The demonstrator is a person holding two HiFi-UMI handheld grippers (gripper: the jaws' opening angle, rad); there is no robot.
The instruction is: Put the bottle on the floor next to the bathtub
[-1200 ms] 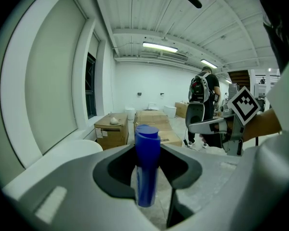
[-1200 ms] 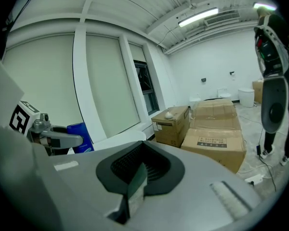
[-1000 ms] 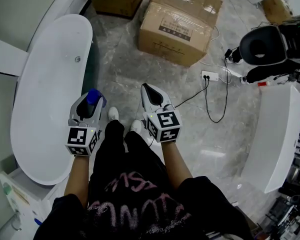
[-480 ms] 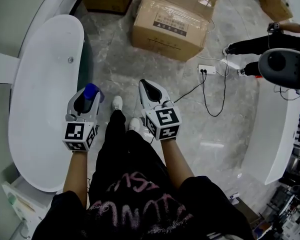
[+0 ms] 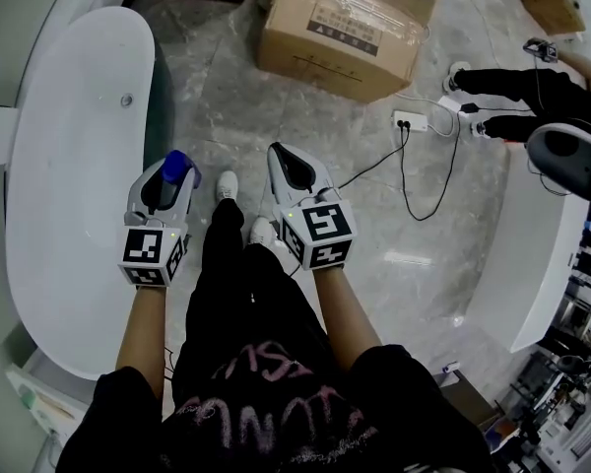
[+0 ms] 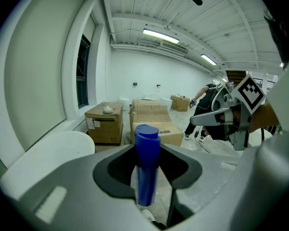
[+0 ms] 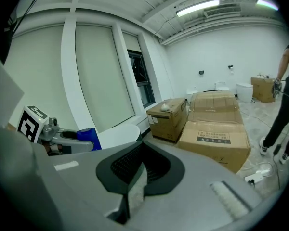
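The bottle is smooth blue plastic with a slight sheen. The left gripper and right gripper are matt grey plastic with black ribbed pads. The bathtub is glossy white, the floor polished grey marbled stone, and the boxes matt brown cardboard with shiny tape.

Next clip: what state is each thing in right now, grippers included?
bottle: upright, cap on, gripped, not yet on the floor.
left gripper: shut on the bottle.
right gripper: shut, nothing between its jaws.
bathtub: empty.
cardboard box: closed, taped.
power strip: black cables plugged in.
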